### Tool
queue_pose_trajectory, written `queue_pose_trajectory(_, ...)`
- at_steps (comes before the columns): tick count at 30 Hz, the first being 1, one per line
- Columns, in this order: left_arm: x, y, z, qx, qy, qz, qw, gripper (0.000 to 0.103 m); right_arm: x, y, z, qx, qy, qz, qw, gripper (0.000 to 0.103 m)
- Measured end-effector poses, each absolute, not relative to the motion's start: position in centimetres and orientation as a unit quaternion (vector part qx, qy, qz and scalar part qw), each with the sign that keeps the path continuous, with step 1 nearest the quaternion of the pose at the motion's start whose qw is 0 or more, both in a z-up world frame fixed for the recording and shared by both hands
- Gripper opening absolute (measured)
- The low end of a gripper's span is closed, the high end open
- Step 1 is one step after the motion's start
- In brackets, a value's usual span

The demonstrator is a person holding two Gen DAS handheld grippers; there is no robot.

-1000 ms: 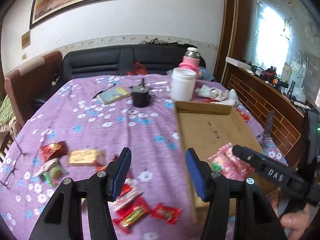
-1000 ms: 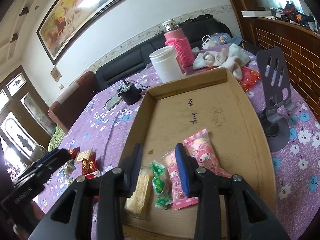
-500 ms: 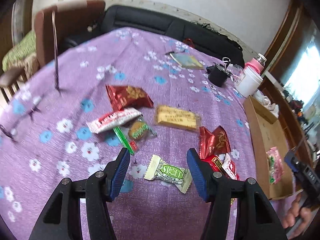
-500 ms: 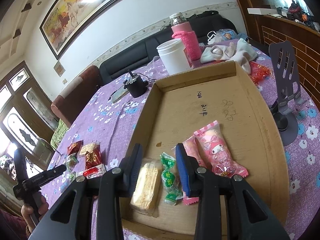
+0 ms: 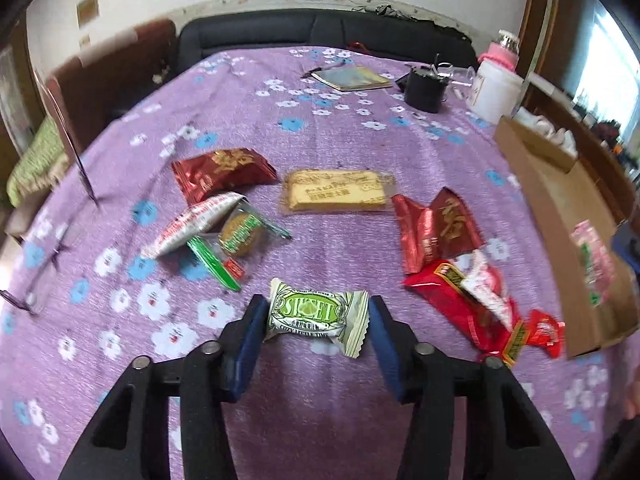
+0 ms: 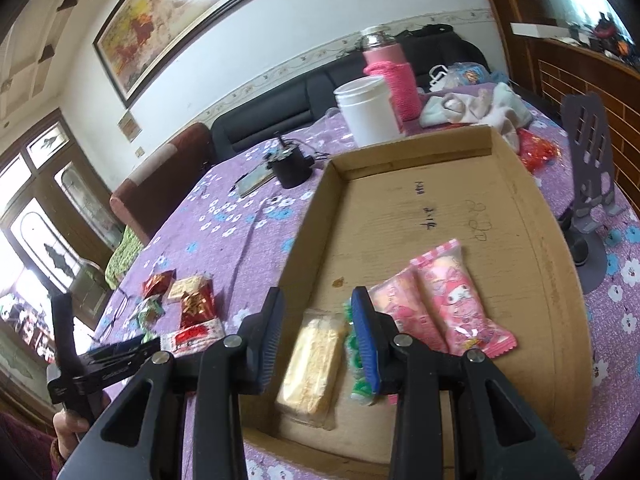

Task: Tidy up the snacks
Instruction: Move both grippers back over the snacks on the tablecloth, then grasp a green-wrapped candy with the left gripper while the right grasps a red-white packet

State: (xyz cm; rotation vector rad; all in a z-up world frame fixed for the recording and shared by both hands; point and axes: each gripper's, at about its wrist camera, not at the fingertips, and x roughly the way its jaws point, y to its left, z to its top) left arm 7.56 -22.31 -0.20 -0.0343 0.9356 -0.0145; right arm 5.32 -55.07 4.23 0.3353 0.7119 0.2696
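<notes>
My left gripper [image 5: 316,322] is open, with a green-and-white SWEET candy [image 5: 316,316] lying on the purple cloth between its blue pads, not clamped. Beyond it lie loose snacks: a yellow biscuit bar [image 5: 338,191], dark red packets [image 5: 222,172] [image 5: 436,228], a red-and-white wrapper [image 5: 192,224] and bright red packs [image 5: 472,304]. My right gripper [image 6: 318,334] is open above the near end of the cardboard tray [image 6: 552,280], over a yellow wafer pack [image 6: 314,364]. A green candy [image 6: 356,372] and two pink packets [image 6: 452,300] lie beside it.
A white jar [image 6: 366,110], pink bottle [image 6: 390,68], black cup [image 6: 290,166] and booklet [image 5: 352,78] stand at the table's far side. A grey phone stand [image 6: 590,184] is right of the tray. Eyeglasses [image 5: 44,264] lie at the table's left edge. A sofa stands behind.
My left gripper swung from beside the tray to the loose snacks and came down around the green candy. My right gripper stayed open over the tray, drifting slightly.
</notes>
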Motion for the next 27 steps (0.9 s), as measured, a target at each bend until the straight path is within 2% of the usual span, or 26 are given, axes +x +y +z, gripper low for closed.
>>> queue_pose_trajectory(2, 7.8, -22.1, -0.2, -0.014, 0.446, -0.001, 0.895, 0.049, 5.1, -54.1, 4.5, 0.147, 0.344, 0.147, 0.916, 0.034)
queue_pose_trajectory(6, 7.9, -21.5, 0.0, -0.031, 0.441, -0.001, 0.897, 0.047, 4.6, -51.8, 4.9, 0.117, 0.343, 0.181, 0.914, 0.05)
queue_pose_trajectory(11, 6.9, -20.6, 1.3, -0.047, 0.407, 0.004, 0.912, 0.047, 4.0, -47.7, 5.5, 0.098, 0.362, 0.233, 0.897, 0.052)
queue_pose_trajectory(14, 6.6, -20.3, 2.1, -0.053, 0.389, 0.009, 0.92, 0.047, 3.6, -43.7, 5.8, 0.042, 0.378, 0.255, 0.889, 0.061)
queue_pose_trajectory(22, 6.7, -19.9, 2.4, -0.064, 0.382, 0.014, 0.922, 0.047, 4.6, -36.0, 2.8, -0.084, 0.395, 0.241, 0.883, 0.06)
queue_pose_trajectory(23, 6.8, -19.9, 2.4, -0.064, 0.383, 0.014, 0.921, 0.047, 4.8, -35.7, 2.5, -0.095, 0.391, 0.23, 0.886, 0.051)
queue_pose_trajectory(24, 6.8, -19.9, 2.3, -0.064, 0.385, 0.013, 0.921, 0.047, 5.1, -35.5, 2.1, -0.107, 0.39, 0.217, 0.889, 0.035)
queue_pose_trajectory(25, 6.8, -19.9, 2.2, -0.064, 0.386, 0.013, 0.92, 0.047, 5.4, -35.4, 1.8, -0.113, 0.394, 0.208, 0.888, 0.027)
queue_pose_trajectory(26, 6.8, -20.0, 2.2, -0.064, 0.387, 0.012, 0.92, 0.047, 6.0, -35.7, 1.3, -0.105, 0.402, 0.207, 0.886, 0.01)
queue_pose_trajectory(27, 6.9, -20.1, 2.1, -0.063, 0.387, 0.011, 0.92, 0.047, 6.4, -36.1, 1.0, -0.094, 0.407, 0.206, 0.885, 0.0)
